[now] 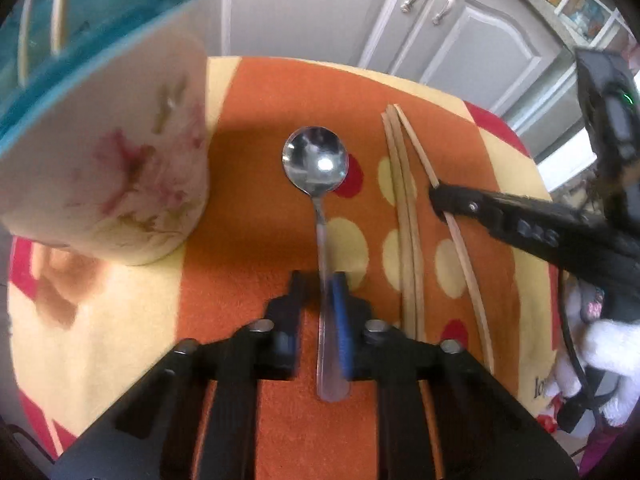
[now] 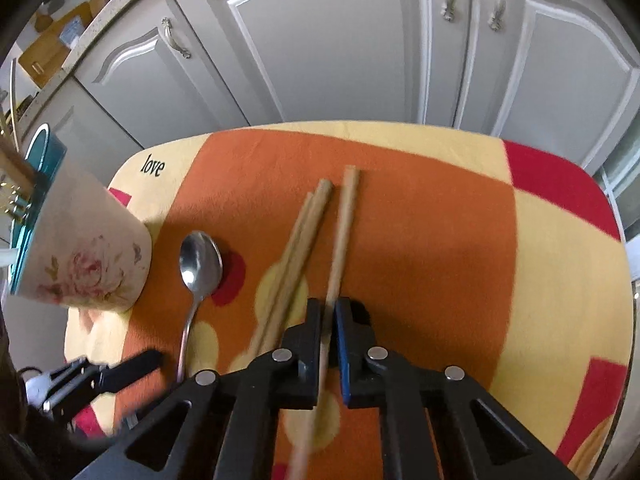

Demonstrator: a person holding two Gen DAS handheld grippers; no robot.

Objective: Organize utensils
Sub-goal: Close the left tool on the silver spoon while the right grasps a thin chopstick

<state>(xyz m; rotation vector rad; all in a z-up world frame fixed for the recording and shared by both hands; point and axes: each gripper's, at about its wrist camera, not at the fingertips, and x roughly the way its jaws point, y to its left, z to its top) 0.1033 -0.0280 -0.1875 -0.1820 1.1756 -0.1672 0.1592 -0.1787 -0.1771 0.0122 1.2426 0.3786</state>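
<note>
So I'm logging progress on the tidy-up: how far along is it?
Barely begun. Something thin already stands in the floral teal-rimmed cup, too blurred to identify. In hand: the left gripper straddles the steel spoon handle; the right gripper clamps one wooden chopstick. Left: two chopsticks lying on the orange cloth.

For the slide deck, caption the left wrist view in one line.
Left gripper closes on spoon; right gripper grips one chopstick beside floral cup.

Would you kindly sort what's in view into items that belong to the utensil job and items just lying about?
Job:
shiny metal spoon
three wooden chopsticks
floral ceramic cup with teal rim

Lying about:
orange-and-yellow spotted cloth
grey kitchen cabinets
</note>
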